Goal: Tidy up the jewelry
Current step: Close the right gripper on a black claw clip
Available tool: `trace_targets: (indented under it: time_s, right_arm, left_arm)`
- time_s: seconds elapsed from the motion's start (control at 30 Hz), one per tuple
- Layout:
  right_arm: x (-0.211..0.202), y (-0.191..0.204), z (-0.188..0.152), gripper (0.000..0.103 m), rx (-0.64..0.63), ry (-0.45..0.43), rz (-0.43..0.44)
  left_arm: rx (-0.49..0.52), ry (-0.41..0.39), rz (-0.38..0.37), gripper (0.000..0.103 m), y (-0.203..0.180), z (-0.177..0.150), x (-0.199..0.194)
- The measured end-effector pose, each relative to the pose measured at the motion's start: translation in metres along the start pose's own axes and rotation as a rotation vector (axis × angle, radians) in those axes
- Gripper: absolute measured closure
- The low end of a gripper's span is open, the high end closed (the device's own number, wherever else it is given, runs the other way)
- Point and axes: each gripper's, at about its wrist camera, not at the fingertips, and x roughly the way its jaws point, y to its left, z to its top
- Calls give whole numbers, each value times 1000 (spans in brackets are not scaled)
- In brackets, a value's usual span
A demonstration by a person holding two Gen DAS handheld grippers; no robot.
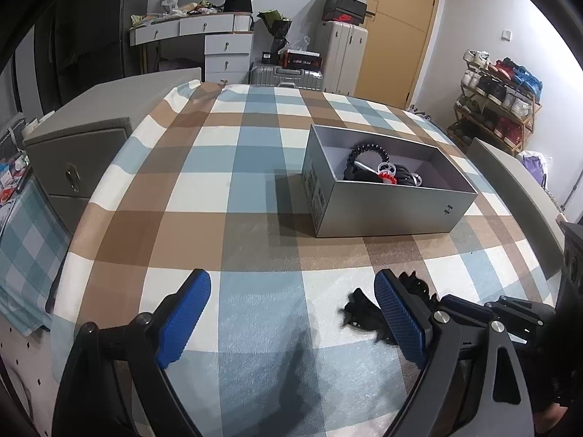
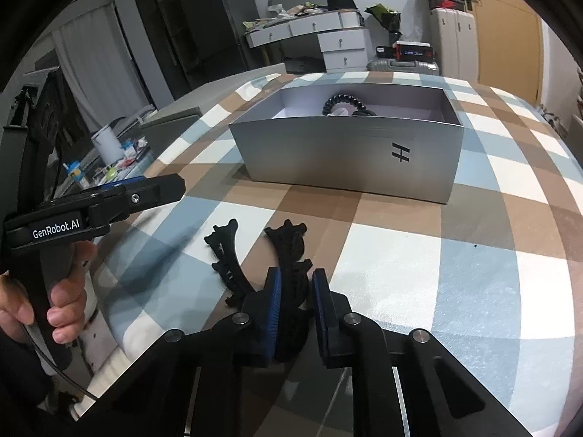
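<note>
Right-wrist view shows the black, frilly, lace-like band (image 2: 288, 255) lying on the checked blue, brown and white cloth (image 2: 419, 273) at six o'clock from the box. The right gripper (image 2: 296, 298) has its blue pads pinched narrow on one strand of it, while the other strand (image 2: 226, 255) trails loose toward nine o'clock. To do this well, I judge the lift should go straight up until the loose strand clears the cloth, then forward over the near wall.

At twelve o'clock stands the open silver-grey cardboard box (image 2: 346, 153). It already holds a black beaded bracelet (image 1: 366, 150), a red-and-white trinket (image 1: 388, 174) and dark pieces I cannot make out.

At nine o'clock, the left gripper (image 1: 291, 313) stands wide and empty just beside the band.
</note>
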Motion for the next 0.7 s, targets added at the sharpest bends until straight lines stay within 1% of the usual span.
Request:
trace_targets:
  time_s: [0.1,0.2,0.27,0.4,0.53,0.67,0.7]
  right_arm:
    - [-2,1,1,89,-9,-8,-14]
    - [-9,-8,1,90,34,-38,17]
    - [-15,-14,2,90,56,-72,19]
    - [-25,-20,4,90,71,-109,11]
    - [-33,-29,4,90,103,-135,17]
    - [-39,-40,1,89,147,-156,40]
    - [-40,-41,1,89,152,-159,40]
  left_arm:
    - [-7,20,-19,14,2,-3,2]
    - [-10,44,-38,14,1,-6,5]
    - [-14,70,-65,14,-1,-9,9]
    - [-4,97,-118,14,-8,-12,12]
    - [49,129,-197,14,-25,-15,16]
    - [103,148,-239,14,-41,-18,20]
    - [114,153,-239,14,-44,-18,21]
